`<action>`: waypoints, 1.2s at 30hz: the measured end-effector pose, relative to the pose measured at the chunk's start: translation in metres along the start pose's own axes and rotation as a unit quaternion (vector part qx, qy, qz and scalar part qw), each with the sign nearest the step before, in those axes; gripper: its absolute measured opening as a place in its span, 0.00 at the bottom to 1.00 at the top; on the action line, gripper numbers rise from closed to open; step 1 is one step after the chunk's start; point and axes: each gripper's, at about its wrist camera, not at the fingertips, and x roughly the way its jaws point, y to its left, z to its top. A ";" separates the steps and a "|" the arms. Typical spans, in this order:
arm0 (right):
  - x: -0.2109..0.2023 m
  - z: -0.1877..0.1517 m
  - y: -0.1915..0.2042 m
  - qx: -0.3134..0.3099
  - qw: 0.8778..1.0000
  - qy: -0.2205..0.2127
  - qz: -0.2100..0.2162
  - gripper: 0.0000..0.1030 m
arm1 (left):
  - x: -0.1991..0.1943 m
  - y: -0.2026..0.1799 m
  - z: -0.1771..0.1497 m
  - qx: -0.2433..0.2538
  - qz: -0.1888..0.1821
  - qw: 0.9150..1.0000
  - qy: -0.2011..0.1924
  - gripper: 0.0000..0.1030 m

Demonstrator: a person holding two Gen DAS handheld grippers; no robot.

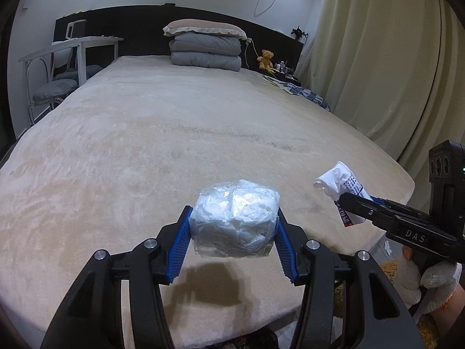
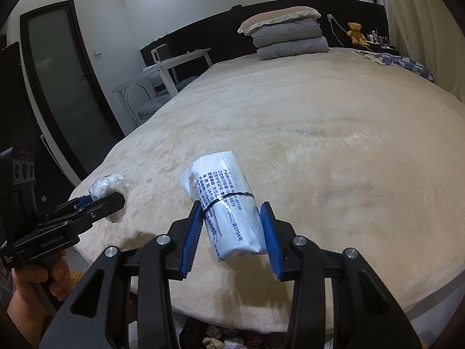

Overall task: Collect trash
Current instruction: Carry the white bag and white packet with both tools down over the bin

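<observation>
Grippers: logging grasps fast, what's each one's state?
Left gripper: shut on clear plastic wad.
Right gripper: shut on printed white packet.

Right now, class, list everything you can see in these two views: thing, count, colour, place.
clear plastic bundle: one, white and transparent, in the left hand-held gripper
printed packet: one, white with blue text, black band around it, in the right hand-held gripper
bed cover: one, beige, across the bed
folded quilts: stack, grey, at the head of the bed
pillow: one, beige, on the quilts
teddy bear: one, brown, beside the headboard
side table: one, white, left of the bed
curtain: cream, right of the bed
left hand-held gripper: black, blue pads
right hand-held gripper: black, blue pads
</observation>
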 end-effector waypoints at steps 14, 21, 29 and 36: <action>-0.026 -0.038 0.023 -0.007 1.000 0.003 0.006 0.41 | -0.043 -0.023 -0.045 0.004 -0.007 1.000 -0.005 0.50; -0.044 -0.063 0.036 -0.016 1.000 0.005 0.017 0.41 | -0.060 -0.036 -0.069 0.008 -0.020 1.000 0.001 0.50; -0.061 -0.090 0.050 -0.021 0.999 0.017 0.027 0.41 | -0.070 -0.044 -0.095 -0.002 -0.021 1.000 0.017 0.50; -0.075 -0.108 0.060 -0.024 0.999 0.017 0.045 0.41 | -0.071 -0.045 -0.115 -0.015 -0.024 0.999 0.041 0.50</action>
